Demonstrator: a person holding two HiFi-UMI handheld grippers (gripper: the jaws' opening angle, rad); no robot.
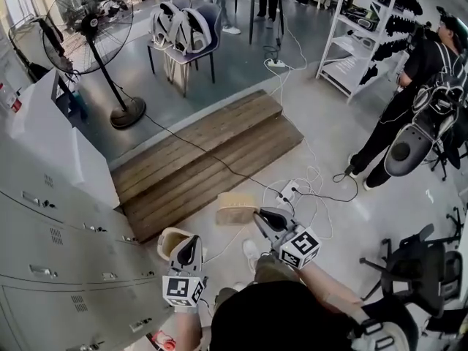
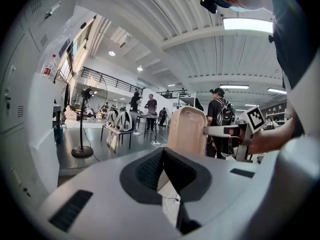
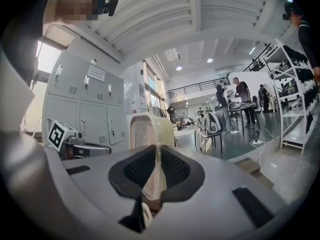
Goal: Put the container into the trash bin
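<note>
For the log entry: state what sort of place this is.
Probably a workshop or lab hall: grey lockers, a pedestal fan and a rack of gear on a concrete floor.

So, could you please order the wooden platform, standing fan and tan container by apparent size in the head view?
Largest to smallest:
1. wooden platform
2. standing fan
3. tan container, held in the right claw
The gaps are clear.

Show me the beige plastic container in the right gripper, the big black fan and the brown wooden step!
beige plastic container [image 1: 235, 206], head view, its side wall.
big black fan [image 1: 91, 25], head view, its centre hub.
brown wooden step [image 1: 219, 123], head view, its top planks.
</note>
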